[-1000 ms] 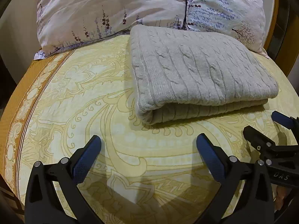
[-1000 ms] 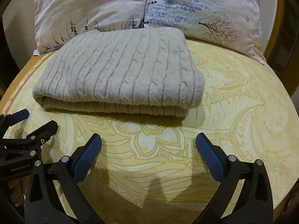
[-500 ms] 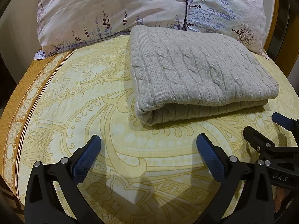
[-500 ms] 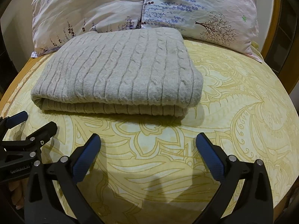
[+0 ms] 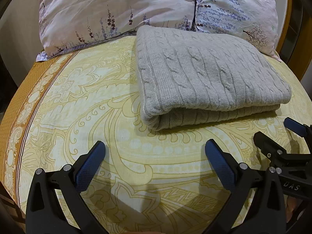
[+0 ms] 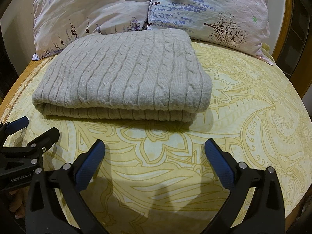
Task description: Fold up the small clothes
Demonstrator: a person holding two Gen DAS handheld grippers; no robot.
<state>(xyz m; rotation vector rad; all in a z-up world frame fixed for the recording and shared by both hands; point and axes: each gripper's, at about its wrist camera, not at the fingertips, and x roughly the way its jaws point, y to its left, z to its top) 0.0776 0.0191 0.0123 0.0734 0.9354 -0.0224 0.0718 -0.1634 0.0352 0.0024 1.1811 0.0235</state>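
Nothing much moved since a second ago: both my tongs still hover just short of the folded grey cable-knit sweater (image 5: 210, 78), views barely shifted. My left gripper (image 5: 154, 156) is spread wide, empty; my right gripper (image 6: 154, 154) too. Sweater lies on the yellow patterned bedsheet (image 6: 243, 107), far edge against two floral pillows (image 6: 148, 7).

Grey cable-knit sweater (image 5: 206, 78), yellow paisley bedsheet (image 5: 97, 105), lavender-print pillows (image 5: 120, 9)
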